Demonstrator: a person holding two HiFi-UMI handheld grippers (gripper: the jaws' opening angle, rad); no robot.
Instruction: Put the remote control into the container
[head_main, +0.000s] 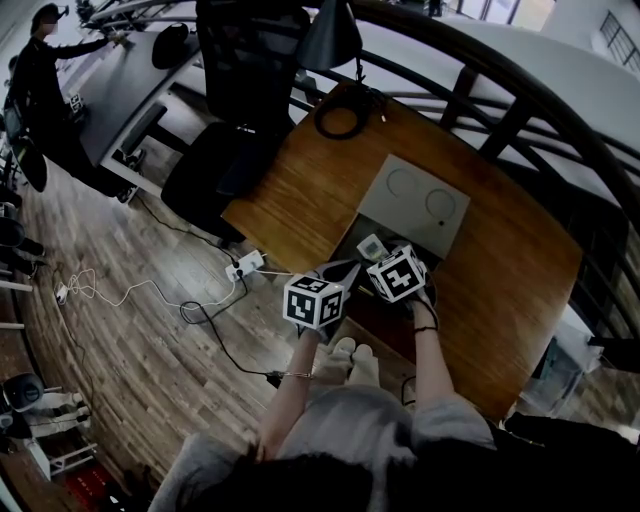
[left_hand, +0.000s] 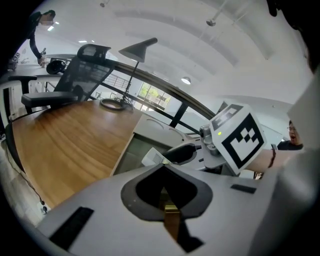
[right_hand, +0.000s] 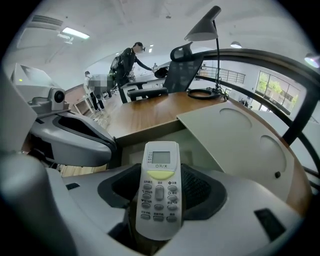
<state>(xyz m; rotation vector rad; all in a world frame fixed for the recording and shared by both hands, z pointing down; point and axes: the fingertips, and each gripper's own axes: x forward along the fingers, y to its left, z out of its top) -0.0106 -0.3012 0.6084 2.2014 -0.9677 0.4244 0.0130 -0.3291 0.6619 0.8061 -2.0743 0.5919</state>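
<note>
A white remote control with a small screen and grey buttons stands upright between the jaws of my right gripper, which is shut on it. In the head view the remote hangs over the open grey container near the wooden table's front edge. The container's interior shows just beyond the remote. Its flat grey lid lies behind it on the table. My left gripper is shut with nothing in it and sits close on the left of the right gripper.
A wooden table carries a black desk lamp with a ring base. A black office chair stands beyond the table. A power strip and cables lie on the floor. A person stands far left.
</note>
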